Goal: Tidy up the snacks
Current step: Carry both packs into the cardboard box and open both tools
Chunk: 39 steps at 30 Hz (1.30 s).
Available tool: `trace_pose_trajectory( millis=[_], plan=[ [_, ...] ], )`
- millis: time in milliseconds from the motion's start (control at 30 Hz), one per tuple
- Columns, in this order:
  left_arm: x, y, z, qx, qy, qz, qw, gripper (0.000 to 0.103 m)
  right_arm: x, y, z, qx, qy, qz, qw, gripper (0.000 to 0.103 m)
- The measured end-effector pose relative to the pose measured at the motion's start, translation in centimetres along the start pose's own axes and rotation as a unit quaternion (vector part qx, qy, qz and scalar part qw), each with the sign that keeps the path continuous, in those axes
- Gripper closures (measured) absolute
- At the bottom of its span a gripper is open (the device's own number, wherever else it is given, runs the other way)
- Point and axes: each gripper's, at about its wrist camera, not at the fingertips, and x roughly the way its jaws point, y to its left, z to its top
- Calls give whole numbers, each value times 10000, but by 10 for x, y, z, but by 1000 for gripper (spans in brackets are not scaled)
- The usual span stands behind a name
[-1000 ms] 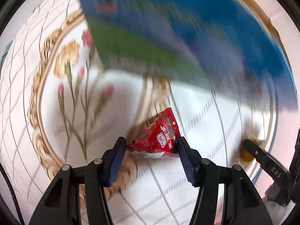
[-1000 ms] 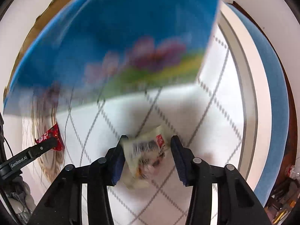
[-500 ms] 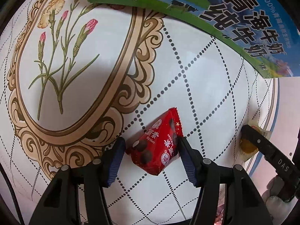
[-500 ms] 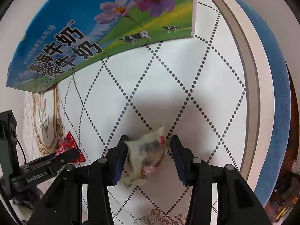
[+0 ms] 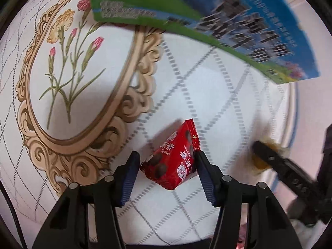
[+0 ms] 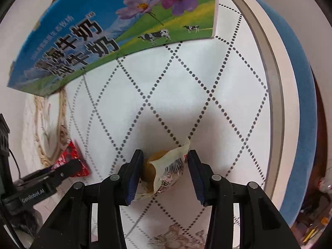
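A red triangular snack packet (image 5: 173, 161) is clamped between the blue-padded fingers of the left gripper (image 5: 167, 176), both pads pressed against its sides, and it is held just above the bench (image 5: 217, 95), whose white cloth is printed with dotted diamond lines and a gold-framed flower panel (image 5: 68, 83). A shadow is cast on the cloth just beyond the packet. In the right wrist view, a pale, partly clear wrapped snack (image 6: 164, 174) with a brownish-yellow piece inside is seen between the fingers of the right gripper (image 6: 165, 173); the left pad is touching it and the right pad lies against the crinkled wrapper edge, so the gripper is closed on it. A large blue and green milk carton box (image 6: 116, 31), printed with purple flowers, cows and Chinese characters, stands on the bench beyond both grippers, well apart from either snack. The same box (image 5: 207, 16) appears blurred across the top of the left wrist view. Each gripper is visible in the other's view: the right one with its yellowish snack at the right edge of the left wrist view, and the left one with the red packet (image 6: 71, 161) at the lower left of the right wrist view. A blue rim (image 6: 298, 95) runs along the bench's curved right edge.
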Motion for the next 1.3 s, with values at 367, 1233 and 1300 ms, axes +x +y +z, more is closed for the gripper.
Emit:
trace_pose_trajectory(
  millis=[367,1233,1300],
  plan=[
    [-122,-67,31,722,-1015,-611,9903,50,-99,26,30,-198,-873,714,9934,57],
    [-81,-48,173,773,-531,903,9915,11,-71,48,172,-388,-467,465,9971,8],
    [-79,-47,173,727,-527,905,9918,11,-70,47,172,-486,-433,213,9977,6]
  ],
)
